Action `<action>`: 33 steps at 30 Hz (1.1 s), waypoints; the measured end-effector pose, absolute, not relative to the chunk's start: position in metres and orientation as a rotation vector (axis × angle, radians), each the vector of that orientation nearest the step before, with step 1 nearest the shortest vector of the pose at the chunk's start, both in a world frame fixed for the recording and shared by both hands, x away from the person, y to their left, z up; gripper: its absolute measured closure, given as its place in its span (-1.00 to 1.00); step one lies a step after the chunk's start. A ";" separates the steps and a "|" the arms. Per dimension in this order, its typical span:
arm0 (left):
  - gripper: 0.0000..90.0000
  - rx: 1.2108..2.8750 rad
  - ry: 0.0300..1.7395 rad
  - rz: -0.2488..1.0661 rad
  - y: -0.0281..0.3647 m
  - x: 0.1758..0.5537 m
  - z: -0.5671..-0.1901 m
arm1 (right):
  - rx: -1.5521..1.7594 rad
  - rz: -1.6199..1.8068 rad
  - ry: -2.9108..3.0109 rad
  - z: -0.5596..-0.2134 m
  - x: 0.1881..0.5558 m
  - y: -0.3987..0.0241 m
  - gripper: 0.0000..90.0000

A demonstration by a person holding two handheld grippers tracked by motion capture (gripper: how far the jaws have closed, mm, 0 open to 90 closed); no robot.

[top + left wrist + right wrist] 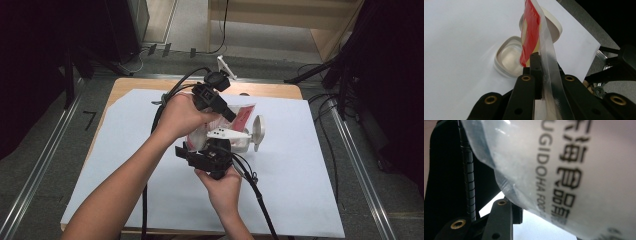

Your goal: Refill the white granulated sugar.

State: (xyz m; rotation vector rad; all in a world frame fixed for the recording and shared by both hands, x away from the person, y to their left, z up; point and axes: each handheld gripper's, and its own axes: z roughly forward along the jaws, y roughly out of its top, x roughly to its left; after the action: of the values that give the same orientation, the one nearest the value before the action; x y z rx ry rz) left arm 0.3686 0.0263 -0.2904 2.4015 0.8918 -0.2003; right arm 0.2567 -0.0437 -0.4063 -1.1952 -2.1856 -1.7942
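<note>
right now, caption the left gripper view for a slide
Left gripper clamps a red-and-clear packet above an open container.

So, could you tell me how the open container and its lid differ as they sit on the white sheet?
The container lies flat, hollow side up, showing a pale glossy inside; the lid stands tilted on its edge behind it. The container shows whole, while the lid is partly hidden by the red and clear packet held in the left gripper. Both are off-white with rounded corners.

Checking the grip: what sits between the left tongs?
In the left gripper view, the clear sealed edge of the red-and-yellow packet is pinched in the left tongs, above the open white container.
</note>
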 end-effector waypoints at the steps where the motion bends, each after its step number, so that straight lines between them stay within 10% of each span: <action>1: 0.93 2.400 0.894 -0.201 0.027 0.369 -0.291 | -1.194 -1.793 -2.187 -0.406 0.257 -0.044 0.40; 33: 0.92 2.403 0.883 -0.146 0.041 0.360 -0.291 | -1.120 -1.789 -2.217 -0.414 0.258 -0.035 0.38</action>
State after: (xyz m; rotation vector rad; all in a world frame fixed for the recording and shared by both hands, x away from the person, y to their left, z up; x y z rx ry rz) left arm 0.3598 0.0414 -0.2906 2.4025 0.8832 -0.1457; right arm 0.2580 -0.0349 -0.4137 -1.1205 -2.2169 -1.7891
